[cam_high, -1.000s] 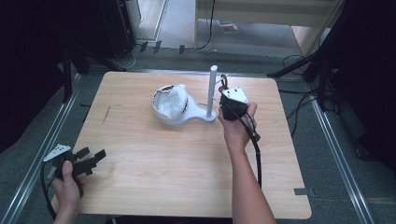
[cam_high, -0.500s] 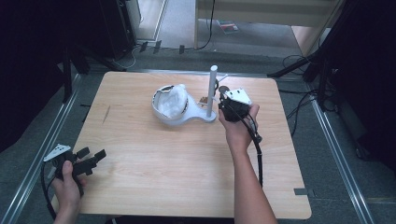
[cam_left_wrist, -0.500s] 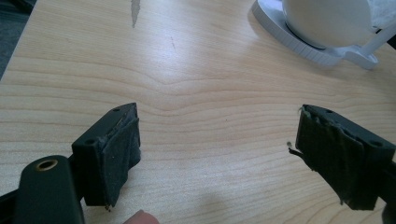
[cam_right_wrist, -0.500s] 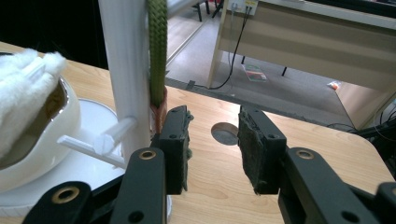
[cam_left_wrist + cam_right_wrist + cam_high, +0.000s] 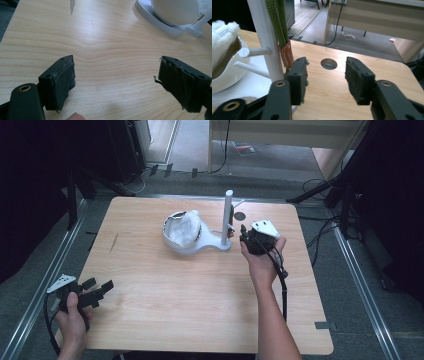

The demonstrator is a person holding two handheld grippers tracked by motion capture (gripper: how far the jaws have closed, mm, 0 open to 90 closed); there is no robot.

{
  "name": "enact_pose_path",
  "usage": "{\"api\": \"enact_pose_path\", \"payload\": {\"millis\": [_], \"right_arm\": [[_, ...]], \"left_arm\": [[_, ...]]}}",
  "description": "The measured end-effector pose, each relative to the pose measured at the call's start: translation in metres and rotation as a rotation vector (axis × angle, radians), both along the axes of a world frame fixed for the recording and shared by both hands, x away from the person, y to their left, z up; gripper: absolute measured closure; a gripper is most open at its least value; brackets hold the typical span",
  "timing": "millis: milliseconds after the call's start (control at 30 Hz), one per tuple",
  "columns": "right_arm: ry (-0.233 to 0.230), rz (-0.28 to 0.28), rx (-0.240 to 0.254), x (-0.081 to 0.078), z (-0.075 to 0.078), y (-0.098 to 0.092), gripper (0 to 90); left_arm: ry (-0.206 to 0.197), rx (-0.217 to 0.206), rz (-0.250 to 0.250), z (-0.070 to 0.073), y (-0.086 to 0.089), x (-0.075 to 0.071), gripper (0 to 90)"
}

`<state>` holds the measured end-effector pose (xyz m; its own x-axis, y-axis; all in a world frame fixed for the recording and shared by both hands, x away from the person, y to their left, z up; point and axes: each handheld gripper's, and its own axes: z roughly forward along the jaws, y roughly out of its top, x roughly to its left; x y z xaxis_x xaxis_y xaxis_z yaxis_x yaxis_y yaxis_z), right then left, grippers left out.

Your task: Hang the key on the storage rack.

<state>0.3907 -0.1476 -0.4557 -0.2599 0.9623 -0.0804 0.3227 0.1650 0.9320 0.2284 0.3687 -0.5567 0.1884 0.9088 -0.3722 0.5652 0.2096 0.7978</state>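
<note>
Your right hand-held gripper [image 5: 325, 82], jaws apart and empty, sits just at 3 o'clock of the white post [image 5: 265, 37] carrying the green cord [image 5: 277, 21]; shift toward 9 to straddle the orange tag [image 5: 287, 53] before closing, left hand-held gripper [image 5: 117, 85] idling open at bench [image 5: 200, 295] 7 o'clock.

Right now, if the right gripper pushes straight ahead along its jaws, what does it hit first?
Probably nothing between the jaws: the right gripper is open and faces bare table with a round hole. Its one jaw, though, sits next to the white post and green cord's orange tag, which could brush first.
</note>
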Motion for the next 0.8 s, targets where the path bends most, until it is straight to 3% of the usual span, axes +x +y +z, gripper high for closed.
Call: {"api": "enact_pose_path", "payload": {"millis": [100, 200, 667, 800], "right_arm": [[0.009, 0.021, 0.028, -0.002, -0.002, -0.005, 44.2], [0.011, 0.039, 0.025, -0.006, -0.005, -0.010, 39.7], [0.014, 0.019, 0.105, -0.030, -0.019, -0.047, 25.5], [0.048, -0.014, 0.105, -0.040, -0.023, -0.060, 20.9]], "left_arm": [[-0.002, -0.001, 0.001, 0.000, 0.000, 0.000, 14.7], [-0.004, -0.001, 0.001, 0.000, 0.000, 0.000, 14.7], [-0.007, 0.004, 0.000, 0.000, 0.000, 0.000, 14.7], [-0.008, 0.006, -0.001, 0.000, -0.001, 0.000, 14.7]]}}
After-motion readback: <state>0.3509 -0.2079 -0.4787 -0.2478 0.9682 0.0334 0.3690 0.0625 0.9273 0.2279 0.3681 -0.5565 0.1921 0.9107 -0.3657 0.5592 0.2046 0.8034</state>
